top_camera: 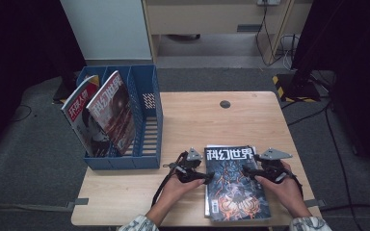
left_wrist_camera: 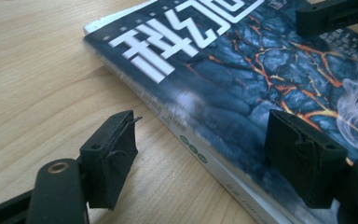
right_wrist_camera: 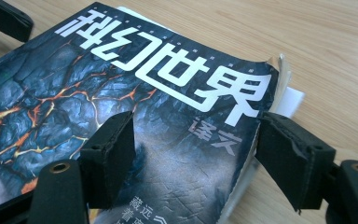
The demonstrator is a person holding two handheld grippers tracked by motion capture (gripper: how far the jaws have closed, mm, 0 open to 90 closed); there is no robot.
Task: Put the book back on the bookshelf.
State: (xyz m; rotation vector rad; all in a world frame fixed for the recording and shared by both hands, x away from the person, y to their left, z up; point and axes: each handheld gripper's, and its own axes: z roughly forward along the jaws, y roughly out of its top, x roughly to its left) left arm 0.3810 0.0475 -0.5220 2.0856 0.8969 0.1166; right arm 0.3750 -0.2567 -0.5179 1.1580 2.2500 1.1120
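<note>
A dark magazine (top_camera: 233, 185) with a cracked-lava cover and white title lies flat at the table's front, on top of a whiter booklet (right_wrist_camera: 292, 100). My left gripper (top_camera: 208, 178) is open at its left spine edge. In the left gripper view (left_wrist_camera: 205, 144) one jaw is over bare wood and the other over the cover (left_wrist_camera: 242, 70). My right gripper (top_camera: 247, 172) is open at the magazine's right side. In the right gripper view (right_wrist_camera: 196, 144) one jaw is over the cover (right_wrist_camera: 121, 93) and the other just past the curled page edge. Neither holds anything.
A blue file rack (top_camera: 149, 125) stands at the table's left edge with two magazines (top_camera: 79, 113) (top_camera: 113, 110) leaning in its left slots; its right slot is free. The wooden table (top_camera: 192, 115) has a cable hole (top_camera: 225, 104) near the back. Cables lie on the floor beyond.
</note>
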